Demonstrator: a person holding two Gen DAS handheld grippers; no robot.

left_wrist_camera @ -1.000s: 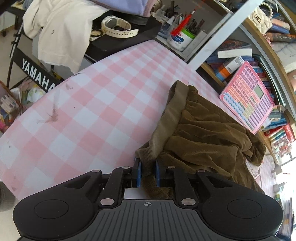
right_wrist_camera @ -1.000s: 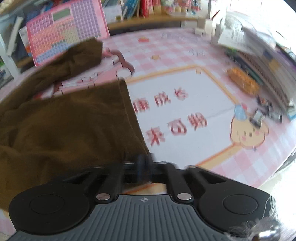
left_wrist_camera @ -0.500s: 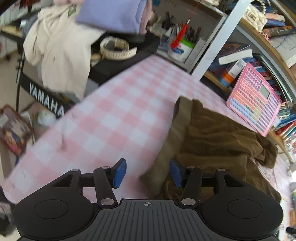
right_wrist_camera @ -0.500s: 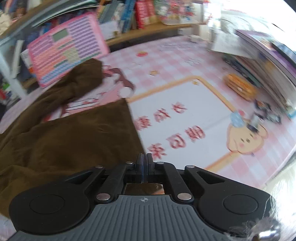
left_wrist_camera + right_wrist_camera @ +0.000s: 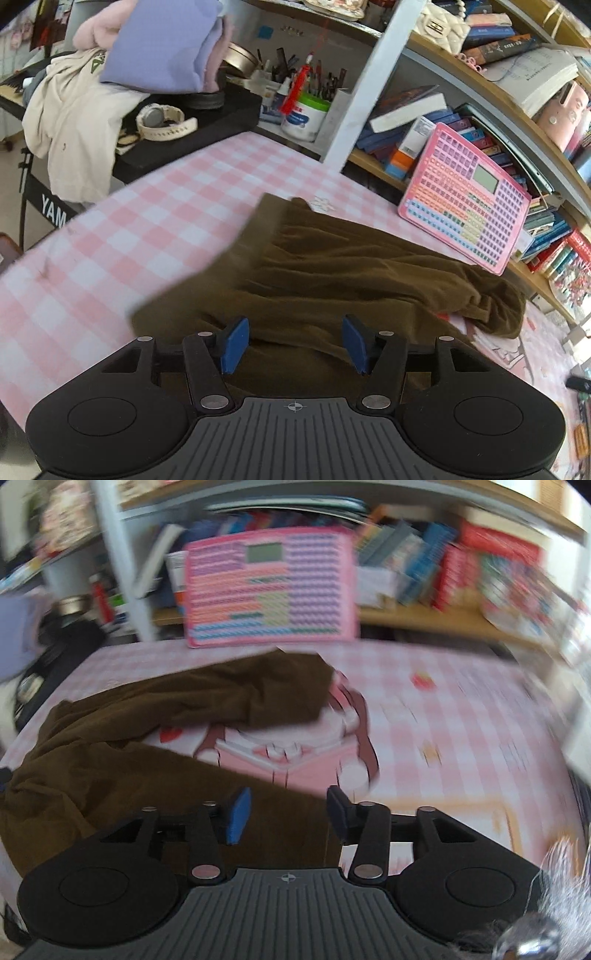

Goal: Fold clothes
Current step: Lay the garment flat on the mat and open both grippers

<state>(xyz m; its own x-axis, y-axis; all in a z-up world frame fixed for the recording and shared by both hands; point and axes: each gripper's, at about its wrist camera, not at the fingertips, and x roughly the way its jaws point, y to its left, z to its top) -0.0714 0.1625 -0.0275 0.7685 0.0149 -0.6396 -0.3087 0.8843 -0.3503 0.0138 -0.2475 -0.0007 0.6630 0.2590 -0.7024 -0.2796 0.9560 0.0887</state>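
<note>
Trousers (image 5: 332, 280), brown, are lying loose on my checked table (image 5: 155, 221); both the left gripper (image 5: 293, 345) and the right gripper (image 5: 290, 818) are spreading, pinching nothing.

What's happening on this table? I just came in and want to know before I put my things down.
A person is folding brown trousers on a pink checked table with a gripper in each hand. The left gripper and right gripper have just been opening; both now stand open over the cloth, gripping nothing. The trousers lie loose and rumpled, one leg bent toward the pink toy tablet by the shelves.
</note>
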